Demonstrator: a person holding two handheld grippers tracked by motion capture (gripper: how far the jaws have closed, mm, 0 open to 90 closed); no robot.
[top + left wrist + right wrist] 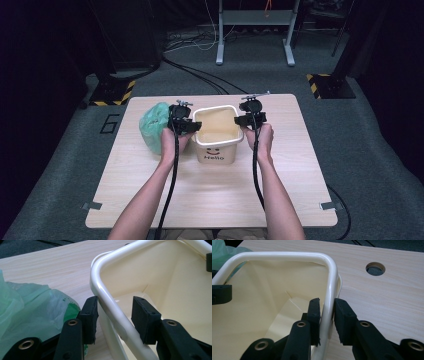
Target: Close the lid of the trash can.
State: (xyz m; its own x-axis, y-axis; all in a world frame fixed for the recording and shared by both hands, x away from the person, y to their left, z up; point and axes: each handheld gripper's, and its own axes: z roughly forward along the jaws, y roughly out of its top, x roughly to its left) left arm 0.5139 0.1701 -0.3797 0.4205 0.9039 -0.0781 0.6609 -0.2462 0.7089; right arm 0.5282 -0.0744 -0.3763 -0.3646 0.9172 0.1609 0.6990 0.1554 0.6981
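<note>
A cream plastic bin (215, 150) with a smiley and "Hello" on its front stands in the middle of the wooden table (210, 200), and it looks empty inside. My left gripper (187, 127) straddles the bin's left rim (100, 287). Its outer pad sits against the rim while the inner pad (145, 317) stands a little off it. My right gripper (248, 120) is shut on the right rim (329, 290), one pad inside the bin and one outside. A crumpled green plastic bag (154, 127) lies on the table just left of the bin.
The green bag (30, 305) sits close beside the left gripper's outer jaw. A round cable hole (375, 268) is cut in the tabletop beyond the bin's right side. Cables and a metal stand's feet (255, 55) lie on the grey floor past the table's far edge.
</note>
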